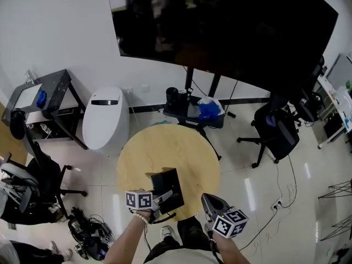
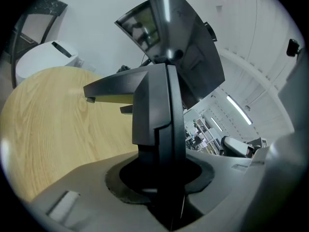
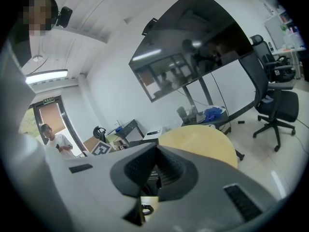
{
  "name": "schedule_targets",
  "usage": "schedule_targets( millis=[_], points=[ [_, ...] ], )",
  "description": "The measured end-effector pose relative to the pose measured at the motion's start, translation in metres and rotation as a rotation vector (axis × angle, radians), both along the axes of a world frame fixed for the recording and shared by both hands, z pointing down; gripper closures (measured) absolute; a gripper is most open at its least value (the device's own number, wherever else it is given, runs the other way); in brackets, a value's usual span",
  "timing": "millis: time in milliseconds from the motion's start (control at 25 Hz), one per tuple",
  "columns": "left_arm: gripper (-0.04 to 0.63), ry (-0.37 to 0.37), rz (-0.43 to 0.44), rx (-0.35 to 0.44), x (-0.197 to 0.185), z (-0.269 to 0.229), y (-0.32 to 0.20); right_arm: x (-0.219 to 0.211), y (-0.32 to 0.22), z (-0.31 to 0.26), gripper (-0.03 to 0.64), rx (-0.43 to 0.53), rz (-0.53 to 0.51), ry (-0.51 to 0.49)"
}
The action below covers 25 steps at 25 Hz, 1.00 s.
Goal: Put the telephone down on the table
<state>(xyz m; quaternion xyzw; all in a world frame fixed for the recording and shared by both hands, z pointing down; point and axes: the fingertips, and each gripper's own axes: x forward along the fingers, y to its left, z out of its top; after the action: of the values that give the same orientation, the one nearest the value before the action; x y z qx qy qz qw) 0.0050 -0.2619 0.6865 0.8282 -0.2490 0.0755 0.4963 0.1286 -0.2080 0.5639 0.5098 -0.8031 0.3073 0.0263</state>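
Observation:
The telephone [image 1: 168, 188] is a black desk set, held tilted over the near edge of the round wooden table [image 1: 165, 147]. My left gripper [image 1: 161, 200] is shut on its lower end. In the left gripper view the telephone [image 2: 157, 105] stands edge-on between the jaws, its body spreading out above the tabletop [image 2: 48, 120]. Whether it touches the wood I cannot tell. My right gripper [image 1: 209, 202] hangs just off the table's near right edge, jaws together and empty. In the right gripper view its pads meet at the gripper [image 3: 155, 170], with the table [image 3: 203, 139] ahead.
A large dark screen [image 1: 231, 32] on a stand fills the back. Behind the table are a low black cart [image 1: 195, 111] and a white rounded unit [image 1: 105, 120]. Office chairs stand at right [image 1: 278, 131] and left [image 1: 33, 180]. A person [image 3: 55, 141] stands in a doorway.

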Motion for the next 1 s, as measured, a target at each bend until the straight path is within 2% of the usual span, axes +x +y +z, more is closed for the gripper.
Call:
schedule_targets(
  millis=[280, 520, 800, 1000],
  points=[
    [0.433, -0.039, 0.097, -0.048, 0.034, 0.035, -0.027, 0.013, -0.031, 0.013, 0.611, -0.014, -0.036, 0.006],
    [0.433, -0.029, 0.128, -0.071, 0.058, 0.055, -0.047, 0.025, -0.055, 0.025, 0.612, -0.031, -0.058, 0.012],
    [0.433, -0.018, 0.152, -0.097, 0.067, 0.076, -0.064, 0.033, -0.068, 0.038, 0.612, -0.064, -0.072, 0.004],
    [0.433, 0.001, 0.202, -0.095, 0.078, 0.082, -0.069, 0.04, -0.074, 0.045, 0.612, -0.082, -0.075, 0.0]
  ],
)
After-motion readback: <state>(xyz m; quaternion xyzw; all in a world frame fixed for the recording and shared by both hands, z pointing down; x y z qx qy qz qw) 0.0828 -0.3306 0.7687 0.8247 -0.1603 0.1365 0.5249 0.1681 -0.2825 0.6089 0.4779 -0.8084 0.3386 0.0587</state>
